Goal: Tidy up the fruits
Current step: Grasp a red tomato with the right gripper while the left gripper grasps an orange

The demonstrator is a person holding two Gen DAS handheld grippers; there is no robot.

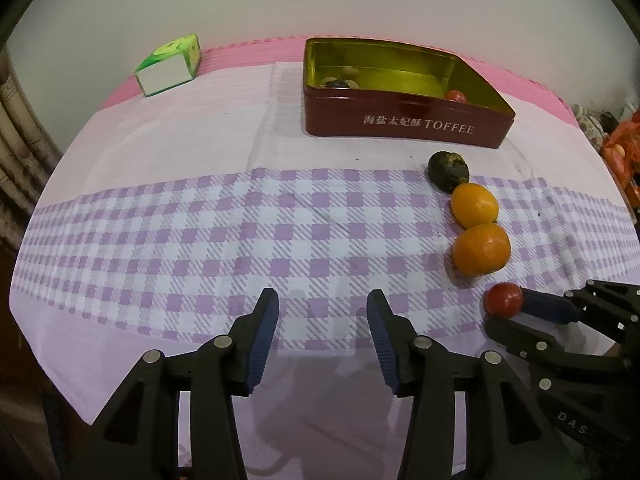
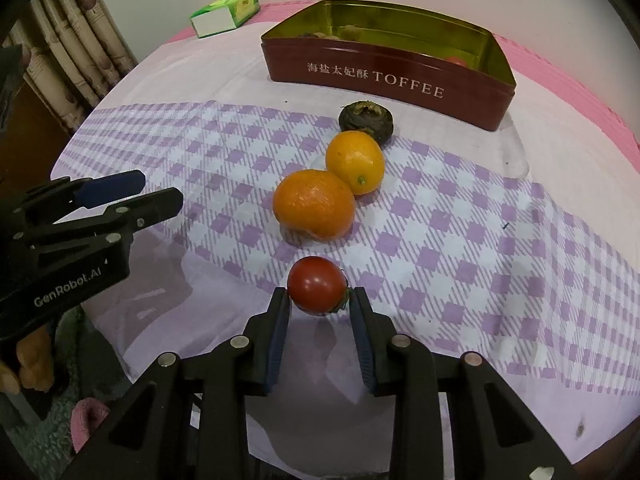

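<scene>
Fruit sorting is partly done, as I judge it. My right hand-held gripper (image 2: 319,300) has its blue pads pressed on either side of the small red round tomato (image 2: 317,285) at lower centre of the right wrist view, so that piece is gripped, low over the purple-checked cloth on the bench (image 2: 460,240); whether it has left the cloth I cannot tell.

My left hand-held gripper (image 1: 323,316) stands partly open at the bottom of the left wrist view with nothing between its pads, over bare cloth.

Done so far: the dark red rectangular metal toffee tin (image 2: 384,76), in the upper middle of the frame, already holds several pieces, a few small dark and pale ones at its left end and one red one at its right end.

Left to do: three pieces lie in a touching row between the tomato and the tin. Nearest is the large orange mandarin (image 2: 314,204), then the smaller yellow-orange citrus fruit (image 2: 355,161), then the dark wrinkled green-brown fruit (image 2: 367,121) just before the tin wall. A green and white tissue box (image 2: 226,13) sits in the upper left, apart from everything.
</scene>
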